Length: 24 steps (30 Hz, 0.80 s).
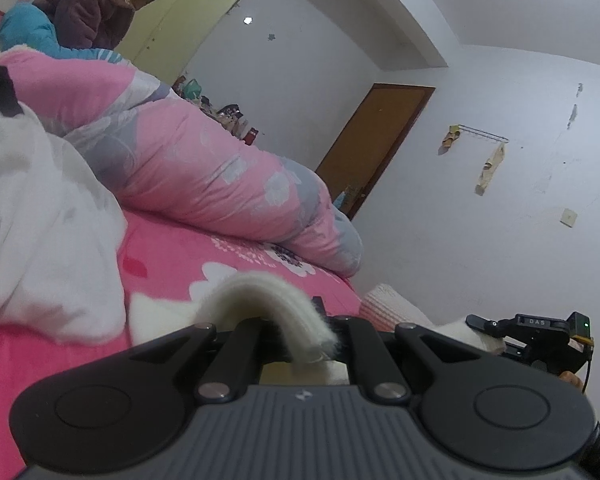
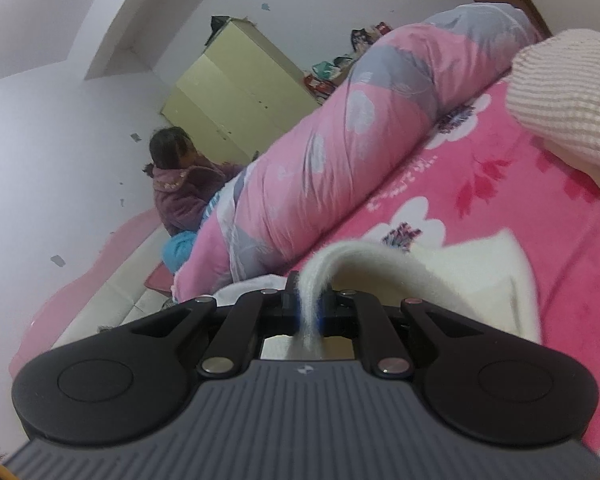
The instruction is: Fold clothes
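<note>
A cream fuzzy garment (image 2: pixel 472 276) lies on the pink floral bedsheet (image 2: pixel 440 200). In the right wrist view my right gripper (image 2: pixel 309 294) is shut on an edge of it, and the cloth arches up and over the closed jaws. My left gripper (image 1: pixel 296 322) is shut on another thick edge of the same cream garment (image 1: pixel 260 292), which curves over its fingers and hides the tips. From the left wrist view the right gripper (image 1: pixel 480 326) shows at the far right, low over the bed, with white cloth at its tip.
A rolled pink and grey quilt (image 1: pixel 204 168) lies along the far side of the bed. A white garment pile (image 1: pixel 40 220) sits to the left. A person in a purple jacket (image 2: pixel 184 192) sits beyond the quilt. A knitted sleeve (image 2: pixel 568 100) reaches in at the upper right.
</note>
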Tool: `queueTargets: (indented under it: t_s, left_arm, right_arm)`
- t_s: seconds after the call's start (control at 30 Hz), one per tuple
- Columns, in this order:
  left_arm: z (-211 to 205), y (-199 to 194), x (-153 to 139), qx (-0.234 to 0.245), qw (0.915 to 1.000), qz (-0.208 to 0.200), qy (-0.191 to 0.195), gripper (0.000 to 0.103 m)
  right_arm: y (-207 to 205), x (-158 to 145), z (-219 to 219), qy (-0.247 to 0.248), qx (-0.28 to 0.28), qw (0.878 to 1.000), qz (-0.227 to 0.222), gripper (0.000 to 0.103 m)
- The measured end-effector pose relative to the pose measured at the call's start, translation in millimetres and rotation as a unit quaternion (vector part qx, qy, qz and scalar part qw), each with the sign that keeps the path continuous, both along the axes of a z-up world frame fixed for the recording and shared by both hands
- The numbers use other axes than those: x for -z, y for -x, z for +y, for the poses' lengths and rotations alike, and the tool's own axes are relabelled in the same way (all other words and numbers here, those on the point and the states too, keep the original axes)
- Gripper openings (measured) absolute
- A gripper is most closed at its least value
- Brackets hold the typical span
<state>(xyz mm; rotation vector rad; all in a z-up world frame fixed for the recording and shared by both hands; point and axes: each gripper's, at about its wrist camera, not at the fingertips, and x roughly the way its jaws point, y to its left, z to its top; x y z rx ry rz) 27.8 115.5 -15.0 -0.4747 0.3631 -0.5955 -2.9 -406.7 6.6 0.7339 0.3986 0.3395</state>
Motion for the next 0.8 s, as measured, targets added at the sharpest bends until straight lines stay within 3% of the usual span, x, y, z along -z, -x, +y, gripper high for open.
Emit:
queueTargets:
  t_s: [0.33,0.8]
  left_arm:
    - [-24,-86,0,-0.015,0.9992,0.013,-0.036,0.006]
    - [-31,-193,71,-0.011,0.9920,0.118,-0.044,0.007]
  right_arm:
    - [-79,28,-22,-0.035,-0.007,0.999,-0.002,0.005]
    - [-178,113,-40,-0.076,0.002,0.994,0.079,0.006]
